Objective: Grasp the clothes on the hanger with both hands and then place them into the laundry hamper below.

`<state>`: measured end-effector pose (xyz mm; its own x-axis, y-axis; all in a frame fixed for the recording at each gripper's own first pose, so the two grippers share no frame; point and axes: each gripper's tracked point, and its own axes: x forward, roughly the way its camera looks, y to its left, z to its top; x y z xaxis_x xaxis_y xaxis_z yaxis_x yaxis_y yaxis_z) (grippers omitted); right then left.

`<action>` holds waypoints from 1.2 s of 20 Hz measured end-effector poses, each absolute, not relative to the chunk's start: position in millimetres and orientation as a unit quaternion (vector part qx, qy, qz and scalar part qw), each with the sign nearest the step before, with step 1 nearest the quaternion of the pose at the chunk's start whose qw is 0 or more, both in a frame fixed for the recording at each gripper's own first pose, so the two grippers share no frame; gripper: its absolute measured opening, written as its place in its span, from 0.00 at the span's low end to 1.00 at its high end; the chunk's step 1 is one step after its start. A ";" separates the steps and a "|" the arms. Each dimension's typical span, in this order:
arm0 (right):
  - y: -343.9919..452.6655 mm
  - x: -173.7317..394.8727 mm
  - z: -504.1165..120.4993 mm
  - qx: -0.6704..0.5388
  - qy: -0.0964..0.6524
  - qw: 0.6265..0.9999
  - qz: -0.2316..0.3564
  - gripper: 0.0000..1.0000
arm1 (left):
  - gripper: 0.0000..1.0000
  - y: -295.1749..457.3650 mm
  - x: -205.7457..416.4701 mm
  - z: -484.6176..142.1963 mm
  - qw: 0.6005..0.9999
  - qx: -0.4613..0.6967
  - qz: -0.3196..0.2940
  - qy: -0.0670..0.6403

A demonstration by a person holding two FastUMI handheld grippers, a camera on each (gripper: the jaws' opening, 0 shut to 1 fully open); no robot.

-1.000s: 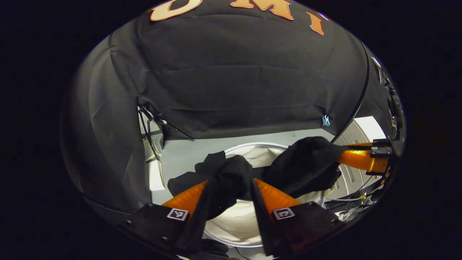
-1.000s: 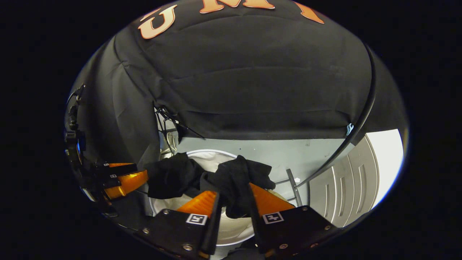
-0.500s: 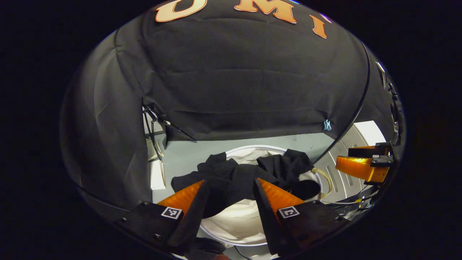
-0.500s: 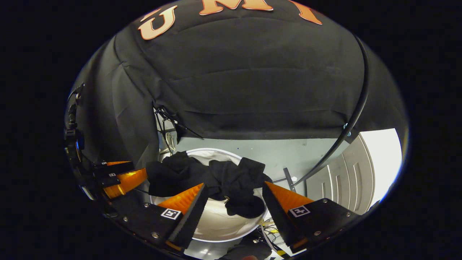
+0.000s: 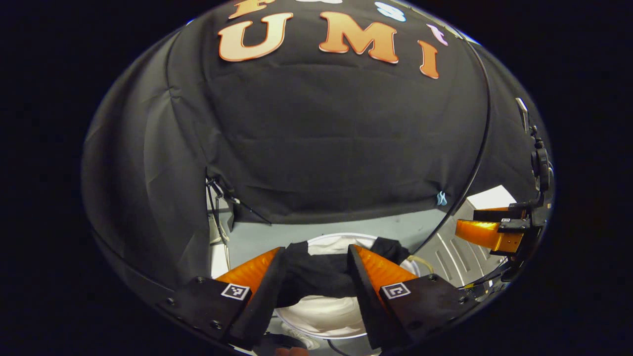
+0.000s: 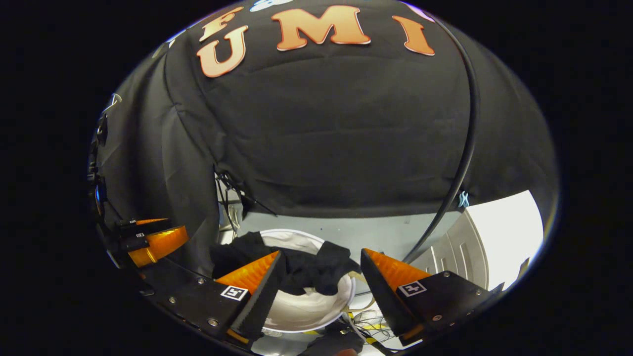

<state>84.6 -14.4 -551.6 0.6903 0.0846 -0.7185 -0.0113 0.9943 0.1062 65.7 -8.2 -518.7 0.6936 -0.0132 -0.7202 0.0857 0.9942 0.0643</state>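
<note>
The booth's black cloth wall (image 5: 336, 138) rises behind the work area, with a dark curved cable (image 6: 465, 148) running down across it and a small pale blue clip (image 5: 441, 199) fixed at its lower edge. A grey floor strip (image 5: 316, 230) lies between the wall and the white laundry hamper (image 5: 321, 316), and white panelled doors (image 6: 474, 252) stand to one side. Loose wires (image 6: 366, 326) lie on the floor just beside the hamper. The clothes (image 5: 321, 272) are a crumpled black garment draped over the hamper's far rim, part sagging into the white interior and part hanging outside. In the left gripper view, the left tongs (image 5: 314, 252) stand apart above the hamper with the garment visible between the fingers; whether they touch it cannot be told. The right tongs (image 6: 319, 254) stand wide apart above the garment (image 6: 301, 269), not pressing on it. In the left gripper view, the right tongs (image 5: 470, 222) hang well to the side of the hamper.
</note>
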 end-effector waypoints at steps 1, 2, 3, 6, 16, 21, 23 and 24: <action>-13.8 84.2 -538.1 0.047 0.382 0.923 0.027 0.94 | 0.82 -10.4 65.1 -504.4 0.924 0.043 -0.028 0.379; -15.2 83.6 -523.4 0.047 0.372 0.927 0.027 0.94 | 0.82 -12.8 65.8 -490.6 0.929 0.039 -0.030 0.367; -16.2 82.0 -509.4 0.048 0.361 0.931 0.028 0.94 | 0.82 -15.1 67.5 -475.4 0.934 0.036 -0.032 0.355; -18.7 79.9 -473.4 0.046 0.335 0.941 0.030 0.94 | 0.82 -16.4 70.8 -434.8 0.946 0.033 -0.037 0.320; -42.0 86.0 -345.7 0.037 0.239 0.970 0.033 0.94 | 0.81 15.5 67.5 -280.1 0.984 0.045 0.000 0.173; -60.7 83.9 -286.3 0.025 0.194 0.980 0.026 0.94 | 0.82 40.0 66.9 -199.7 0.994 0.038 0.032 0.099; -63.3 79.3 -262.8 0.020 0.174 0.984 0.027 0.94 | 0.82 47.9 66.4 -167.0 0.996 0.043 0.041 0.070; -64.4 76.8 -251.6 0.018 0.167 0.985 0.027 0.94 | 0.82 50.0 63.3 -155.9 0.996 0.047 0.042 0.060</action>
<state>76.8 -64.4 -251.6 0.9428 0.0593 -0.3280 -0.0474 0.9979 0.0443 63.3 50.0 -155.9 0.9893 0.0889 -0.1158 -0.0775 0.9920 0.0995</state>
